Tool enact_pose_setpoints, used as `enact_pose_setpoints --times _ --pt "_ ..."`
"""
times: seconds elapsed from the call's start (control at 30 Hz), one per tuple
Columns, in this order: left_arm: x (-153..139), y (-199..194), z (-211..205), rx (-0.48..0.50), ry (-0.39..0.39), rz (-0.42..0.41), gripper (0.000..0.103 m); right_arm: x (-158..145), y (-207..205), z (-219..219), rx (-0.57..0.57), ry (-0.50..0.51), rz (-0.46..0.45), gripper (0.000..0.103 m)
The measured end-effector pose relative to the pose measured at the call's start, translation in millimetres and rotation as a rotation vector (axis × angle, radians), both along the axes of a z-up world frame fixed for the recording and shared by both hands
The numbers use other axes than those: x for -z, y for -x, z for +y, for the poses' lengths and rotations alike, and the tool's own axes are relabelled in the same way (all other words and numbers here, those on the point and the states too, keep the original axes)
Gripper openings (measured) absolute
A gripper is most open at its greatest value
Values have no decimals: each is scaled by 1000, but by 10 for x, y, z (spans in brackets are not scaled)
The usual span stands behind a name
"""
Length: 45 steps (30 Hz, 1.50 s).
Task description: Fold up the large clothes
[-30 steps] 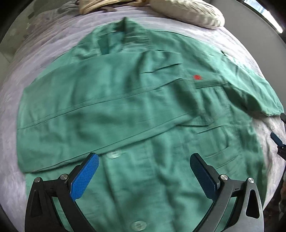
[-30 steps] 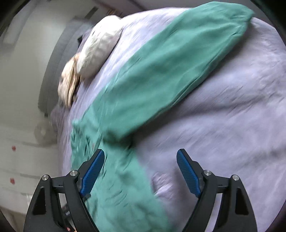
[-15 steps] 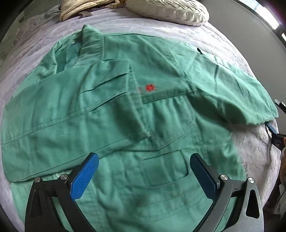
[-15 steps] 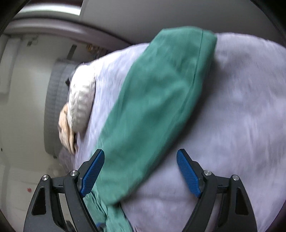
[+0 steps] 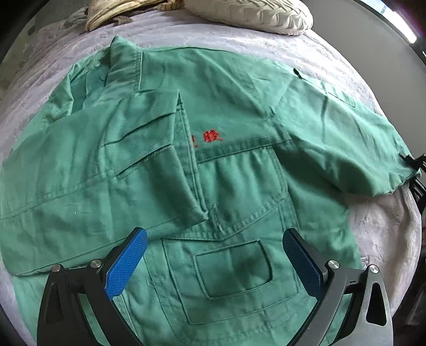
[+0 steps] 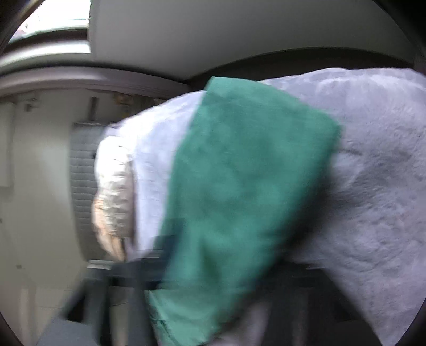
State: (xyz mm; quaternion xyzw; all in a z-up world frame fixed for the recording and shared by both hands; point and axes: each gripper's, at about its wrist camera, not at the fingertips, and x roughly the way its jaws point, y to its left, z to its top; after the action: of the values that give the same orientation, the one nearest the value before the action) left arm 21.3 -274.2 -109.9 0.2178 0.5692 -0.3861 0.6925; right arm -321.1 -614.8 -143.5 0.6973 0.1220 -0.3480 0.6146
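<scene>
left gripper (image 5: 213, 266): jaws wide apart, hanging over the near chest pocket, nothing pinched
right gripper (image 5: 415, 170): just snapped shut on the sleeve cuff (image 5: 383, 170), far right
green jacket (image 5: 234, 111): flat on the lilac bedspread (image 5: 293, 50)
pillows (image 5: 250, 13): far edge, clear of the jacket

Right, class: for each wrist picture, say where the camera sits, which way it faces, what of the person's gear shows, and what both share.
Left wrist: on the left hand-held gripper, facing down onto the green jacket on the bed cover; its open blue fingers show below, the right hand-held gripper at the right edge.
Right wrist: blurred, on the right one, facing along the sleeve toward the pillow; its jaws, a dark smear, have just closed on the sleeve's end.
Shared: sleeve, bed cover, pillow.
</scene>
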Motion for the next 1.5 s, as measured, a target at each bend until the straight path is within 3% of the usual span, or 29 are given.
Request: enact_pose_setpoints --times 0.1,0.27,0.47,0.57,0.67,0.8,0.93,1.0,1.03,1.1,1.13,1.17,1.2,1.23,1.27,1.3,1.37,1.5 --pt "-36 -56 113 -7 32 9 102 -199 -110 37 -37 81 17 4" --pt "-172 -240 361 -54 66 -55 102 -844 -770 221 -267 295 92 4" --pt "-308 -569 762 -153 96 -102 102 -1458 -1978 904 -583 523 59 4" --pt "-335 -745 1017 -224 99 -135 102 -1560 -2602 1457 -770 627 76 4" --pt "-299 -1008 1321 -293 82 -165 102 -1444 -3175 2113 -957 657 81 4" --pt "-179 -1251 1634 -369 41 -197 102 -907 -3715 2893 -1157 606 149 4" --pt "-43 -1387 1968 -429 30 -155 102 -318 -3957 3156 -1225 454 282 6" --pt "-25 -1393 2048 -433 32 -152 102 -217 -3868 3094 -1167 355 250 7" --pt "-16 -1401 2105 -431 31 -150 102 -221 -3823 3014 -1126 299 205 15" --pt "-11 -1423 2171 -433 35 -144 102 -254 -3644 2906 -1040 220 133 47" --pt "-15 -1438 2211 -435 40 -140 102 -292 -3510 2839 -971 209 106 71" --pt "-38 -1437 2248 -439 42 -139 102 -349 -3409 2773 -902 217 94 73" --pt "-49 -1446 2283 -445 45 -140 102 -382 -3369 2710 -865 220 98 73" --pt "-59 -1463 2314 -452 49 -139 102 -429 -3353 2649 -830 224 101 64" --pt "-77 -1493 2361 -463 56 -138 102 -457 -3357 2626 -813 231 100 32" --pt "-89 -1517 2396 -471 59 -139 102 -505 -3391 2623 -817 242 99 13" --pt "-107 -1550 2449 -483 61 -146 102 -684 -3626 2720 -869 323 94 8" --pt "-81 -1634 2593 -512 34 -162 102 -896 -4081 3328 -1092 525 142 9"
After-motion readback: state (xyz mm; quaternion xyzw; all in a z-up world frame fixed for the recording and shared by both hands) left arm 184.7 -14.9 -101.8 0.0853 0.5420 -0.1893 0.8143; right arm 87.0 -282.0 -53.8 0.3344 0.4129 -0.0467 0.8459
